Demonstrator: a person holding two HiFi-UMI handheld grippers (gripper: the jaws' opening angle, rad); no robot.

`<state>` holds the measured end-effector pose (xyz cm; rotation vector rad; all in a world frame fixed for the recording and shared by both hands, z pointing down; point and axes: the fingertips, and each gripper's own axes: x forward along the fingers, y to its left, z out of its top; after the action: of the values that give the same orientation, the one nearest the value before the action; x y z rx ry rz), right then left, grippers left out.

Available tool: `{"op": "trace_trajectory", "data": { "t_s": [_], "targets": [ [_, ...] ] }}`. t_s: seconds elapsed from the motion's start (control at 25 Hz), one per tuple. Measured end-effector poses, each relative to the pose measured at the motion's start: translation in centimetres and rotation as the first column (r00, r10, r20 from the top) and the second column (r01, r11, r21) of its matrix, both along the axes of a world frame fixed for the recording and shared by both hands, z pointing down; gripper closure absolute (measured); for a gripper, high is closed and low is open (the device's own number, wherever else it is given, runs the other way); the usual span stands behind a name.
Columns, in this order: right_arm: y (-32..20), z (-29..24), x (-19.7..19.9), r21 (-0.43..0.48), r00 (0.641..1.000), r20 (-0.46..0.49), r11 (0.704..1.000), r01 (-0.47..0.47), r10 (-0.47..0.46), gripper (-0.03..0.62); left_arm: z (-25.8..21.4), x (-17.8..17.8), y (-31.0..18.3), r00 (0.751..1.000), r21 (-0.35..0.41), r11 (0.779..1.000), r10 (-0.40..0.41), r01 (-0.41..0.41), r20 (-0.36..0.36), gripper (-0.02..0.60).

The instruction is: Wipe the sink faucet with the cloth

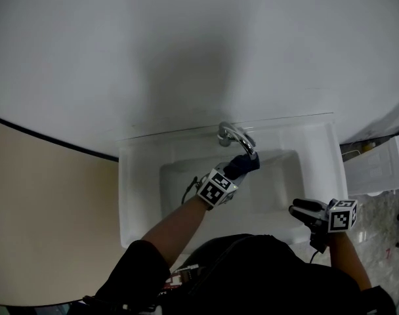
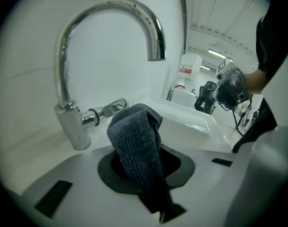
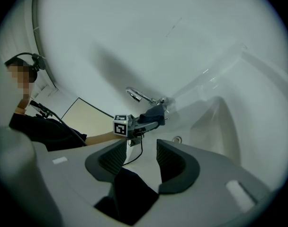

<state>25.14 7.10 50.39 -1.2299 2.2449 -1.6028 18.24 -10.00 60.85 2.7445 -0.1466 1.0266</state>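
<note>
Cloth (image 2: 137, 141), dark blue-grey terry, is clamped between the closed jaws of the left gripper (image 1: 237, 169). Its long axis is seen running from the jaws at lower centre of the left gripper view up to a folded hump at mid-frame. The hump is aimed at the base of the faucet (image 2: 62, 70), just beside the lever handle (image 2: 111, 107); contact cannot be told. At the lower right of the head view, the right gripper (image 3: 140, 157) is held over the front right rim of the sink (image 1: 137, 195), jaws apart with nothing between them. The chrome faucet stands upright at the sink's back edge, its neck arched over with the outlet pointed down. Open basin is left in front and to the right. A white wall (image 1: 186, 44) is set close behind.
</note>
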Motion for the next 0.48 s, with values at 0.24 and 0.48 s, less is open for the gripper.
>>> {"op": "trace_trajectory", "data": {
  "t_s": [0.24,0.48],
  "targets": [
    [-2.0,-0.4,-0.6,0.047,0.999,0.004,0.998,0.04,-0.04,0.407,-2.5,-9.4,0.9,0.966,-0.149,0.963,-0.241,0.227,-0.089,0.509],
    [-4.9,-0.9,-2.4,0.123,0.992,0.02,0.985,0.118,-0.121,0.407,-6.8,-16.6,1.5,0.857,-0.222,0.878,-0.468,0.423,-0.217,0.509]
  ]
}}
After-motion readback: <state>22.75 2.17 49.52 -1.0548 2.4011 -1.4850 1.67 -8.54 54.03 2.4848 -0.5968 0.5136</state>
